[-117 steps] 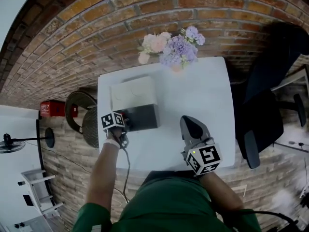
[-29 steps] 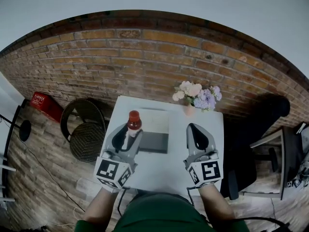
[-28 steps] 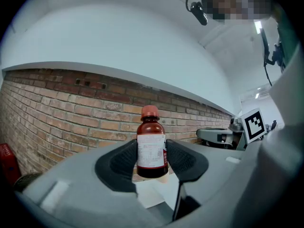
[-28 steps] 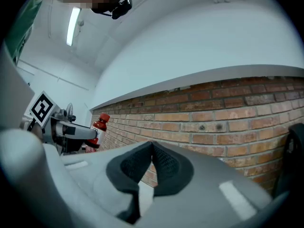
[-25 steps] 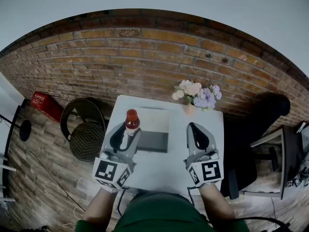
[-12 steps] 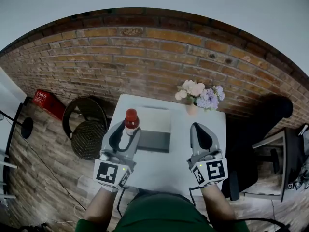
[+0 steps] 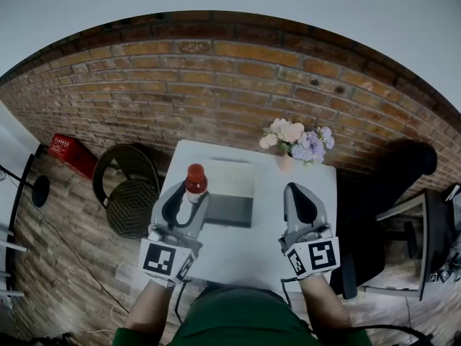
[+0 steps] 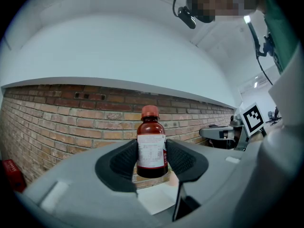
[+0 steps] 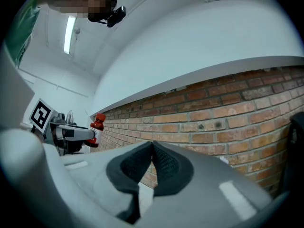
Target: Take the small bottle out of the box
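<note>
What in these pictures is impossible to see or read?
Label print on the small bottle: too small, left gripper view.
Bottle's body, head view: hidden by the left tongs; only the red cap shows.
Inside of the box, head view: only its outside shows.

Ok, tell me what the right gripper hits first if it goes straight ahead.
Probably the brick wall: the right gripper, jaws shut, points level at it with nothing between. The flowers sit ahead in the head view but apparently below that line; depth is unclear.

On the table (image 7: 256, 245), the box (image 7: 232, 192) lies left, the flowers (image 7: 295, 140) behind it, rightward.
</note>
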A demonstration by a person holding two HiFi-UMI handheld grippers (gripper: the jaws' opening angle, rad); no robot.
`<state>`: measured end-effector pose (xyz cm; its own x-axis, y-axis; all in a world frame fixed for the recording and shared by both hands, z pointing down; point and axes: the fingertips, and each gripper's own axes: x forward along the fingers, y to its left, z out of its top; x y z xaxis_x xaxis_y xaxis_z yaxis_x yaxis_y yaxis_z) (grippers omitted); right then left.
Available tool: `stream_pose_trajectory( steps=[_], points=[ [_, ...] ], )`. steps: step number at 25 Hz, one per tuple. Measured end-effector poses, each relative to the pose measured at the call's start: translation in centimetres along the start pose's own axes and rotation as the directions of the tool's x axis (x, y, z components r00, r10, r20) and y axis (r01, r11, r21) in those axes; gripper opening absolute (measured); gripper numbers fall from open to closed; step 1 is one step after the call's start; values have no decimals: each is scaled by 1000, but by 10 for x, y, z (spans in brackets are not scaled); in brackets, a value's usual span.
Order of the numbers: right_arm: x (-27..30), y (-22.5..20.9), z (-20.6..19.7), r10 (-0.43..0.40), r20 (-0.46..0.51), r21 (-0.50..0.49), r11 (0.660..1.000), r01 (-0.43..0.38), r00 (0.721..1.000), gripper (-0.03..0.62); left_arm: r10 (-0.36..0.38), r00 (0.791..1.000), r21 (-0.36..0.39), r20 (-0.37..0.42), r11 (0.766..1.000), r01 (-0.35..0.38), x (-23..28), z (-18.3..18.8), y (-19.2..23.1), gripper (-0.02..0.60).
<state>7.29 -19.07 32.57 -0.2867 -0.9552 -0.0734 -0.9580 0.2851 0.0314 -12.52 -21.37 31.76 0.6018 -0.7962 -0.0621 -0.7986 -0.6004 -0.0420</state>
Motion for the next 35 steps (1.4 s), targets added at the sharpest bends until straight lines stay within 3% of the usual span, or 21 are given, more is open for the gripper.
stream_pose_trajectory(
  steps=[35],
  points=[
    [-8,-9,-11,24,-15,44,999,-23,1000,3,-40,999,11,-3,999,40,3,-1,-22,202]
  ],
)
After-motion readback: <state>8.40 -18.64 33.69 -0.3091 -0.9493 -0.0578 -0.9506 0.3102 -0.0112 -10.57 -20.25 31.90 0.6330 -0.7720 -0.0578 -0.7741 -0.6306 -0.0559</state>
